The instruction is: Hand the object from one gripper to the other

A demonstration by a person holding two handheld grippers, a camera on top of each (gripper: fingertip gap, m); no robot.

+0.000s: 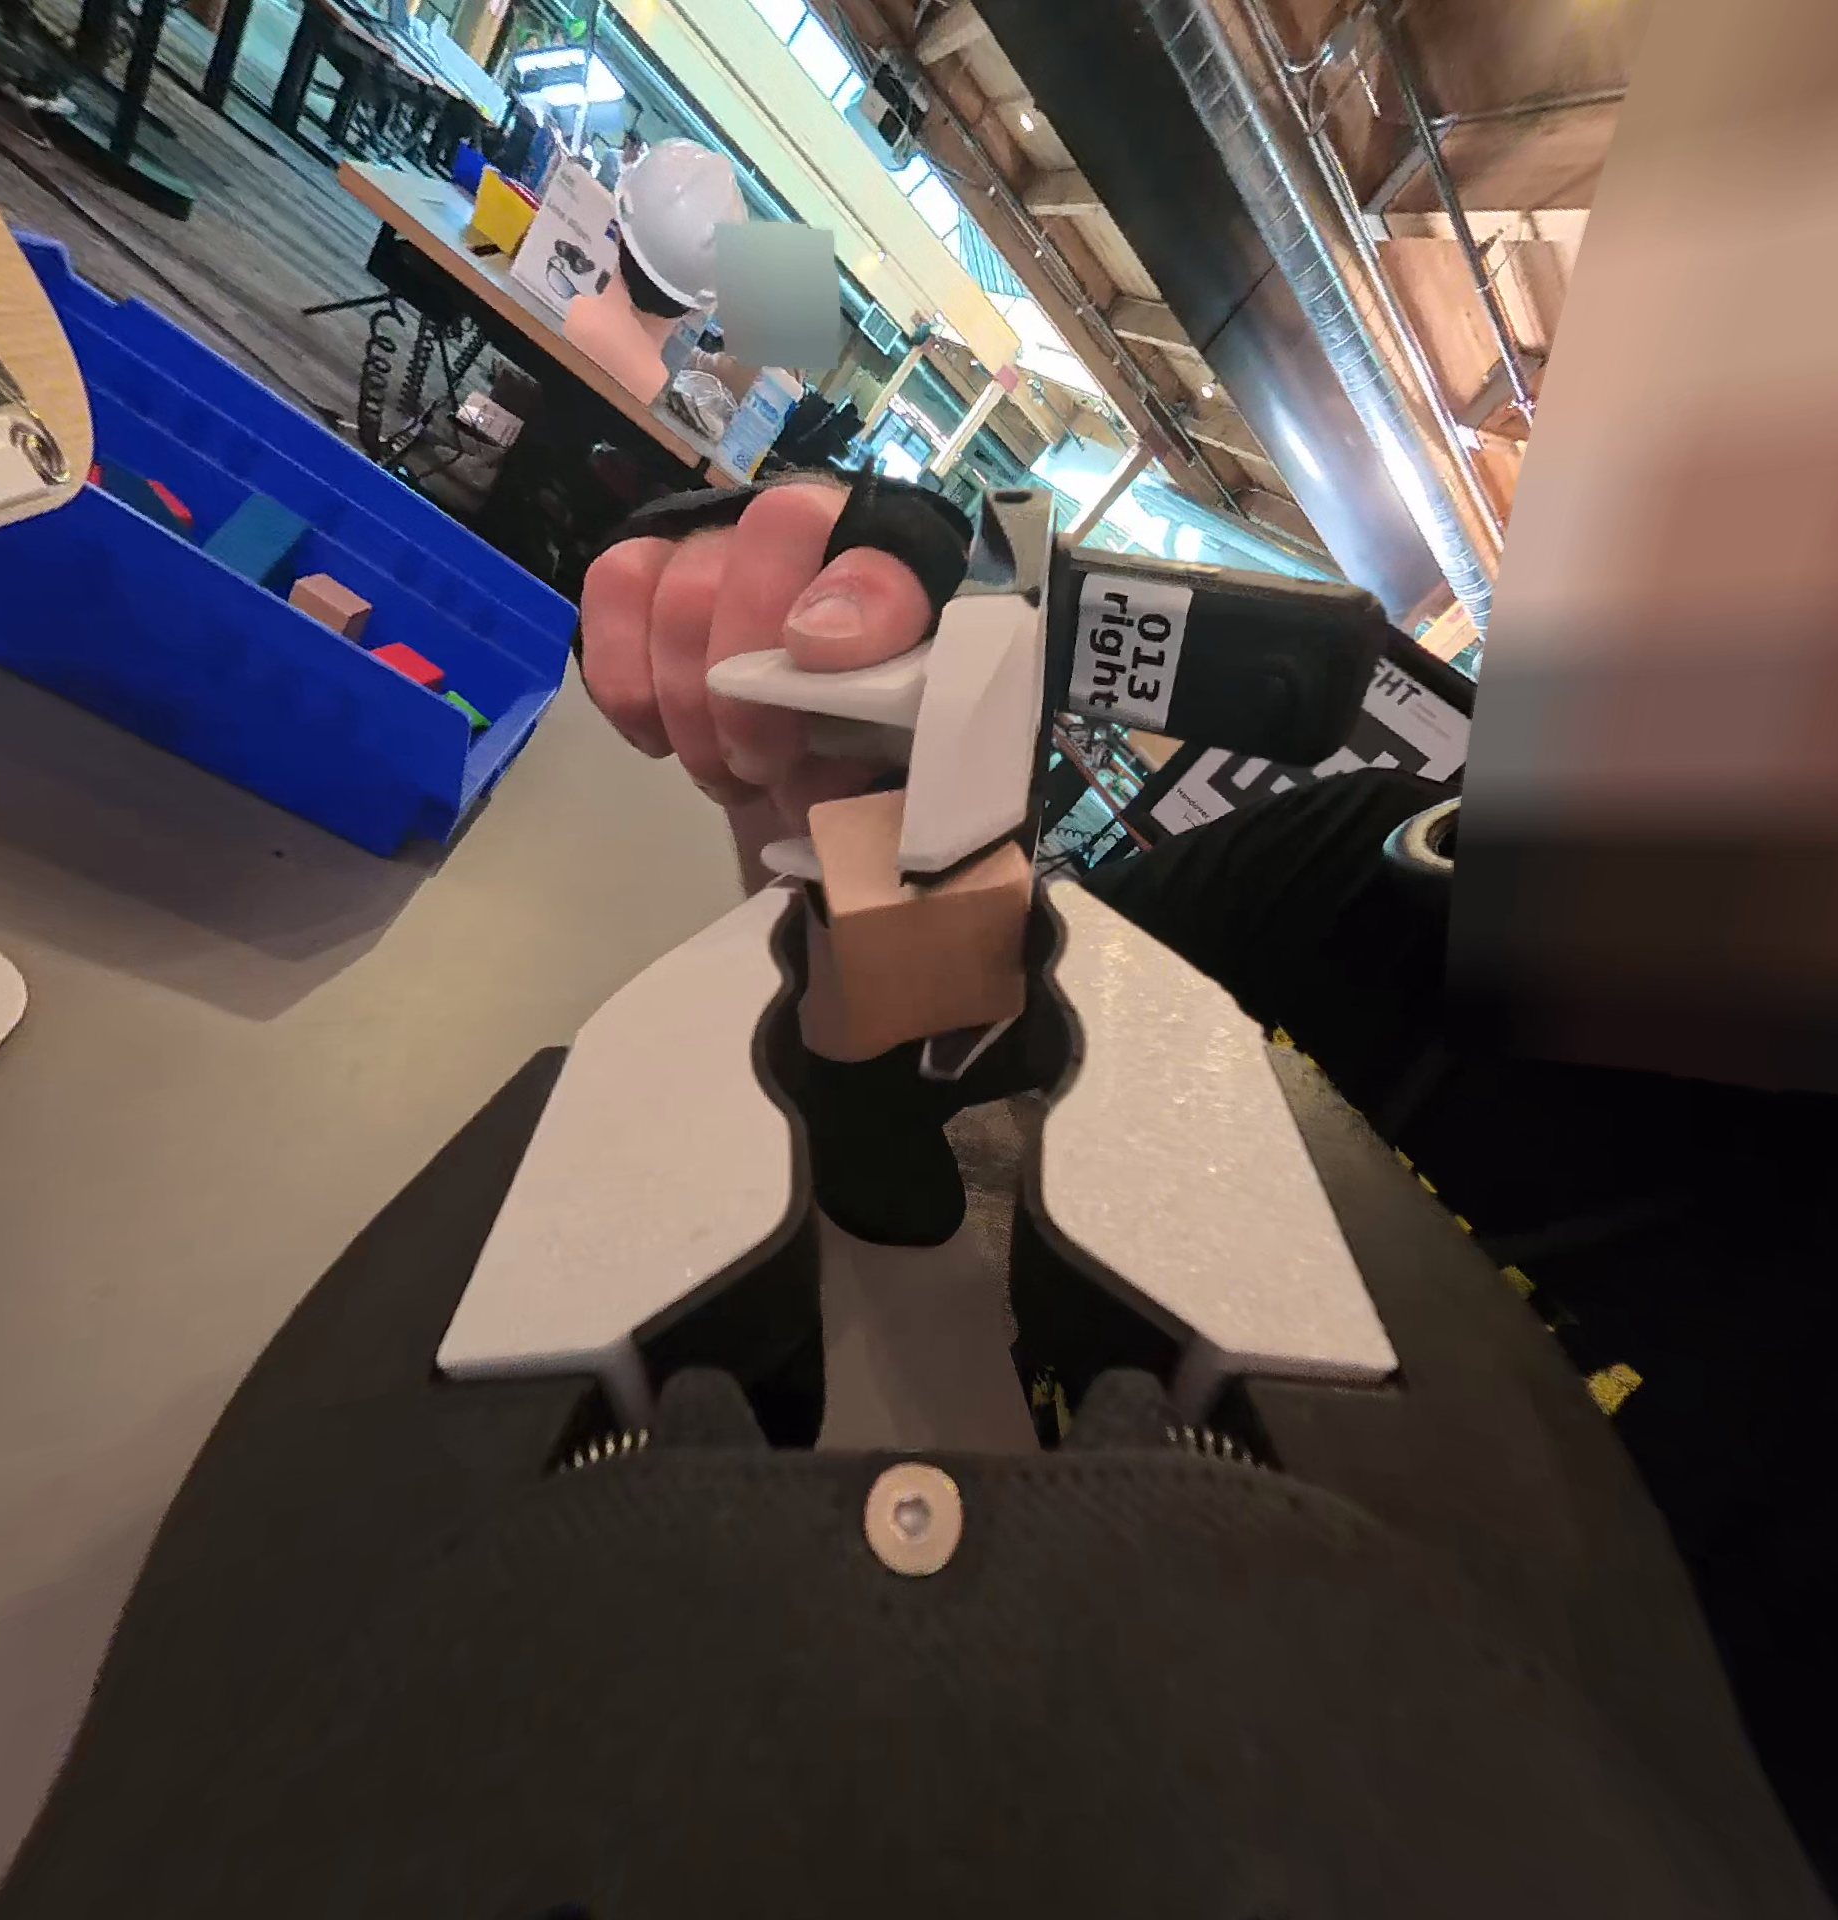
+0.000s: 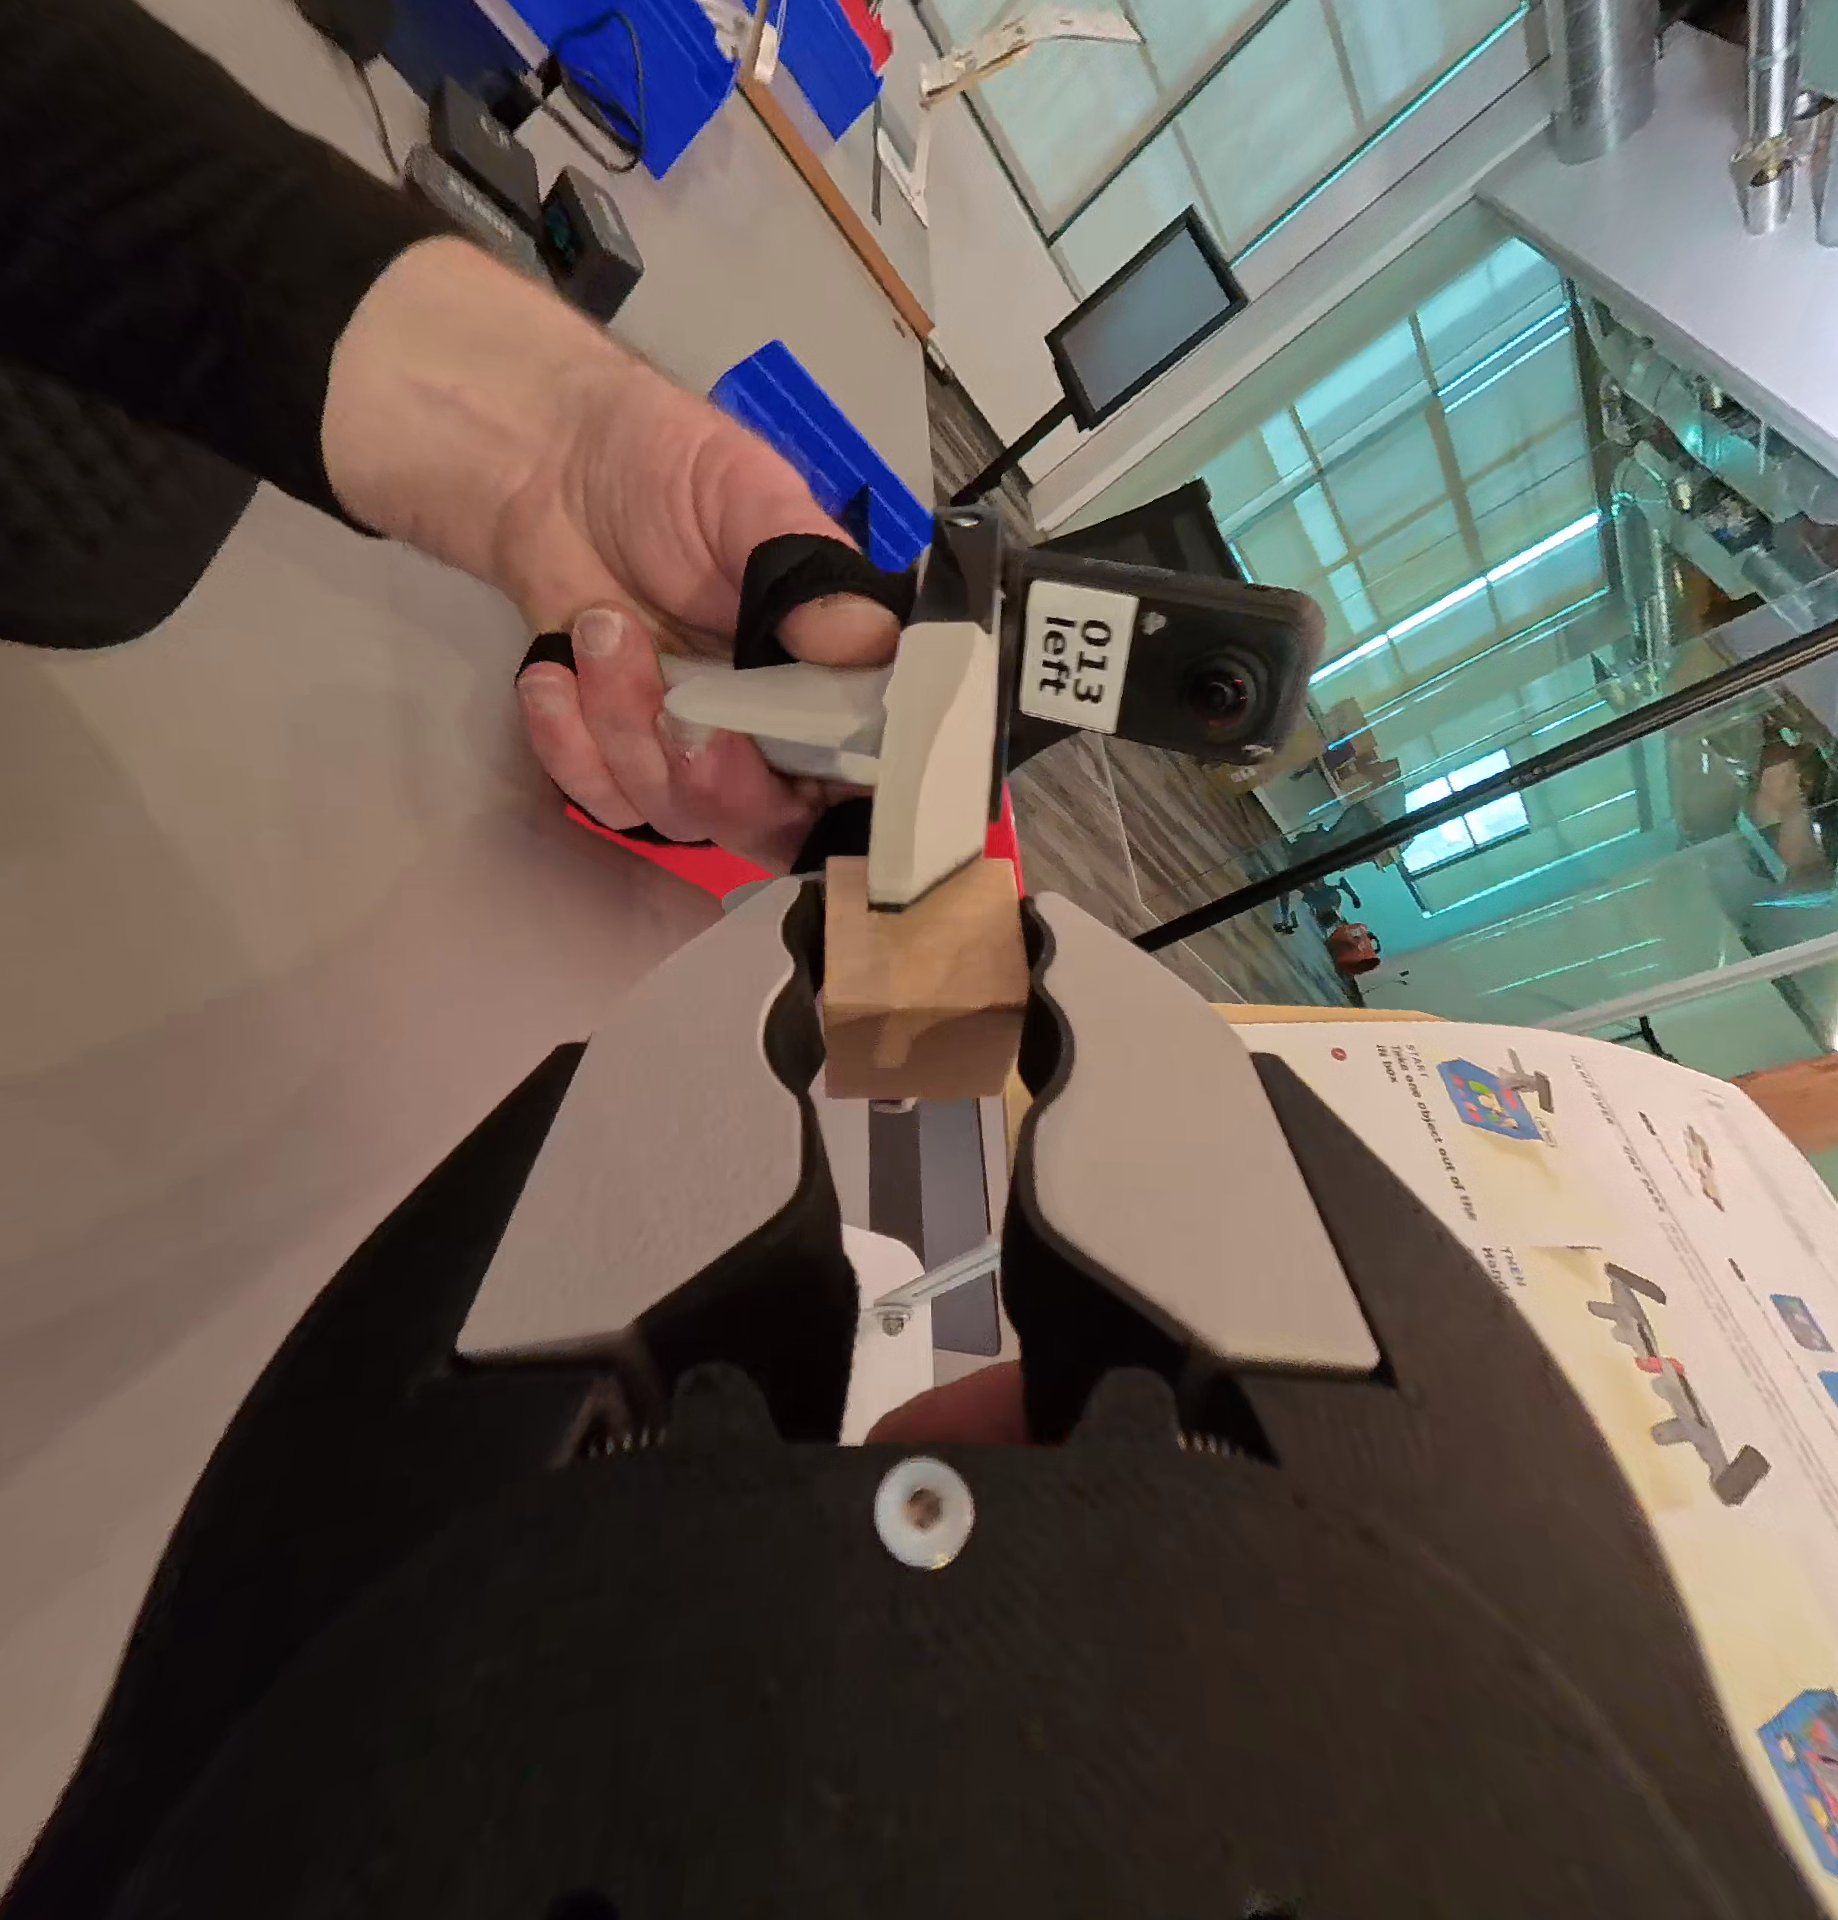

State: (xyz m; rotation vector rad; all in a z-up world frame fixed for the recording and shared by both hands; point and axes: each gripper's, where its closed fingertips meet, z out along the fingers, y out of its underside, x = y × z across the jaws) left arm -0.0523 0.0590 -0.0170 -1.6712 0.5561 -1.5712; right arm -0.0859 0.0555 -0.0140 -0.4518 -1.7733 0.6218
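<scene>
Both sets of tongs on the plain tan wooden cube (image 2: pixel 920 997): right gripper (image 2: pixel 920 987) clamps it squarely, left gripper (image 1: pixel 915 977) seemingly barely touching.

Tan wooden block (image 2: pixel 920 997), blue bin (image 1: pixel 271 665), white-fingered black gripper (image 2: pixel 920 987).

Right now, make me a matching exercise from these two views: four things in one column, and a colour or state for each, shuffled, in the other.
Things:
1. wooden cube
2. bin
3. hard hat
4. instruction sheet

Descriptions:
A. white
B. blue
C. tan, clamped by the right hand-held gripper
D. pale, printed with drawings

Pairs: 1-C, 2-B, 3-A, 4-D
</scene>
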